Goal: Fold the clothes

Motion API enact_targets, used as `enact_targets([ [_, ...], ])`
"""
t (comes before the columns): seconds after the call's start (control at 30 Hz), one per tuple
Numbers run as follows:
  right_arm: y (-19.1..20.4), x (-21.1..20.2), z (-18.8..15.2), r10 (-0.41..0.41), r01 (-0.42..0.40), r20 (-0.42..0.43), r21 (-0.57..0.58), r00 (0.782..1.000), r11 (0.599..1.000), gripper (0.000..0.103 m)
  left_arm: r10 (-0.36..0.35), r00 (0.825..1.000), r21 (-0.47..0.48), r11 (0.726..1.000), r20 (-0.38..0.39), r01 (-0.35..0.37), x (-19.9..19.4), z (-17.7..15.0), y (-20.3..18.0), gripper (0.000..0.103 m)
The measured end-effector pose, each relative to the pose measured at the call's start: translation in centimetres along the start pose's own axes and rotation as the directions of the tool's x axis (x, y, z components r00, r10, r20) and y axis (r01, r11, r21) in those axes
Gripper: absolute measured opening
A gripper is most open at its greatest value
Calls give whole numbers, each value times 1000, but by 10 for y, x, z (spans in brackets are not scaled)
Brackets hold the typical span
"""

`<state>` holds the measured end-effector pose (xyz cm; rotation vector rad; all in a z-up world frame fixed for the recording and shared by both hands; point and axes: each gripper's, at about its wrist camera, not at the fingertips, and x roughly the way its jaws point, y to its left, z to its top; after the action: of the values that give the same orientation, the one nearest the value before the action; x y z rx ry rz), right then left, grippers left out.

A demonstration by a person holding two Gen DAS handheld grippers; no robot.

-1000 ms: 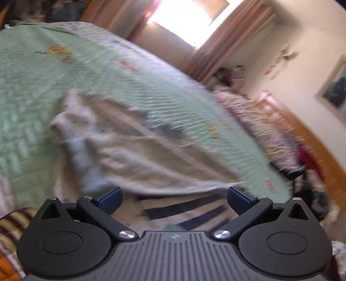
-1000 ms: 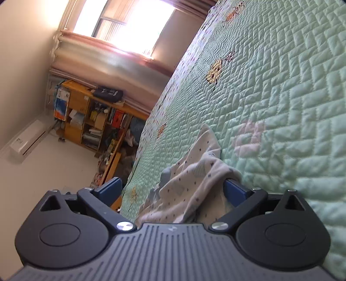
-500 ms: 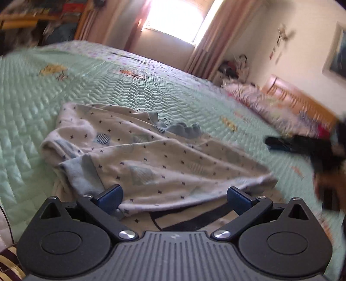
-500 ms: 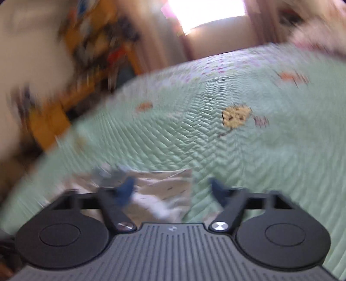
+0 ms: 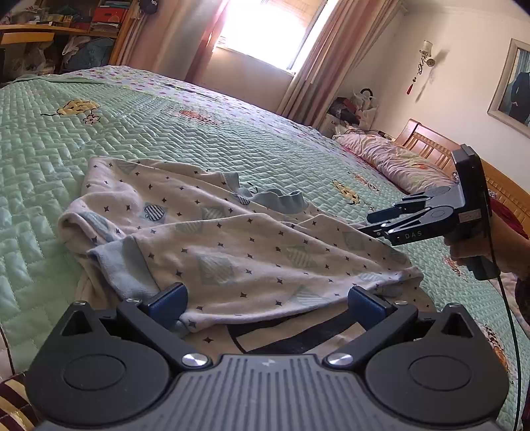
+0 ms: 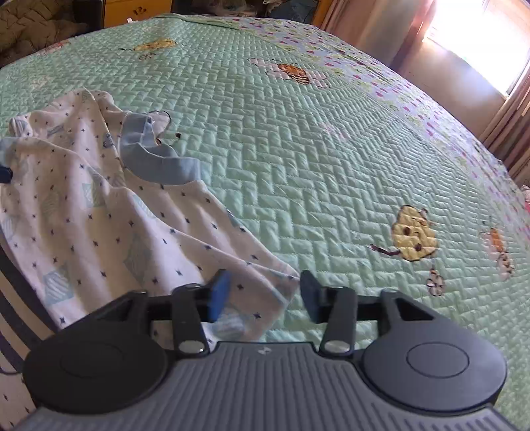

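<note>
White star-print garment [image 5: 232,245] rumpled at green quilt's [image 6: 298,159] near edge, left tongs [image 5: 265,303] and right tongs [image 6: 261,293] both released.

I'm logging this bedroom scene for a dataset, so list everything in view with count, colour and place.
top: 1, white with dark stars and blue trim, crumpled on the quilt near both tools
striped garment: 1, cream with dark stripes, under the top's near edge
quilt: 1, green, covers the bed
pillow: 1, pink, at the headboard
headboard: 1, wooden, far right
curtains: pinkish, beside the bright window
picture: 1, framed, right wall
shelves: wooden, cluttered, far left
left tool: open, at the top's hem
right tool: open, over the top's corner
hand: 1, holds the right tool
</note>
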<state>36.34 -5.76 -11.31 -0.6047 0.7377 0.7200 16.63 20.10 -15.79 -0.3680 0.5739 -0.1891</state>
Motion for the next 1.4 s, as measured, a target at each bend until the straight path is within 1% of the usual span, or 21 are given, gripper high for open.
enact_targets([
  [0.1,9,1,6,25,-23,19,-91,1000,996,58,1,1000,2,1000,1,-1,0,0,0,102],
  [0.2,18,10,13,36,-43,-34,-211,999,977,59,-1,1000,1,1000,3,1,0,0,0,102],
  [0.27,15,15,17,65,-81,-78,-221,995,972,58,-3,1000,0,1000,5,3,0,-1,1,102],
  [0.3,11,17,19,90,-108,-95,-202,991,973,55,-5,1000,-2,1000,5,5,0,-1,1,102],
  [0.33,8,18,20,115,-134,-112,-182,987,974,41,-7,1000,-3,1000,6,7,-1,-1,2,102],
  [0.37,6,19,21,132,-151,-121,-167,984,974,32,-9,1000,-5,1000,7,9,-1,-1,2,102],
  [0.4,7,18,19,139,-158,-122,-159,983,975,18,-11,1000,-6,1000,8,11,-1,-1,2,102],
  [0.43,7,17,18,146,-164,-123,-150,982,975,12,-13,1000,-8,1000,9,13,-1,-1,3,102],
  [0.57,-11,10,1,88,-95,-100,-68,991,993,4,-15,1000,-13,1000,13,15,-1,-1,3,102],
  [0.7,-32,2,-18,14,-12,-78,24,997,1000,3,-18,1000,-18,1000,16,18,-2,-1,3,102],
  [0.8,-42,-2,-29,-28,32,-62,74,998,997,3,-13,1000,-14,1000,16,13,-1,-1,2,102],
  [0.97,-30,-7,-20,61,-61,0,12,998,998,10,-1,1000,-5,1000,14,1,-1,-1,0,102],
  [1.03,-26,-9,-16,98,-97,23,-14,995,995,32,6,1000,2,1000,12,-6,0,-1,-1,102],
  [1.07,-23,-10,-14,116,-115,34,-27,993,993,38,8,1000,4,1000,11,-8,0,-1,-1,102],
  [1.1,-21,-11,-12,135,-133,45,-41,990,990,48,8,1000,4,1000,11,-8,0,-1,-1,102],
  [1.13,-18,-9,-9,140,-137,39,-60,989,989,51,8,1000,3,1000,11,-8,0,-1,-1,102],
  [1.2,-14,3,-5,143,-142,-4,-80,990,987,51,7,1000,2,1000,12,-7,0,-1,-1,102],
  [1.27,-13,10,-3,181,-182,-24,-59,983,982,38,8,1000,2,1000,12,-8,0,-1,-1,102],
  [1.3,-10,12,-4,190,-191,-25,-54,981,980,18,8,1000,2,1000,12,-8,0,-1,-1,102],
  [1.33,-8,11,-5,190,-190,-20,-49,982,980,9,7,1000,0,1000,13,-7,0,-1,-1,102],
  [1.4,-5,7,-8,160,-160,3,-41,987,986,6,1,1000,-10,1000,17,-1,-1,-1,0,102],
])
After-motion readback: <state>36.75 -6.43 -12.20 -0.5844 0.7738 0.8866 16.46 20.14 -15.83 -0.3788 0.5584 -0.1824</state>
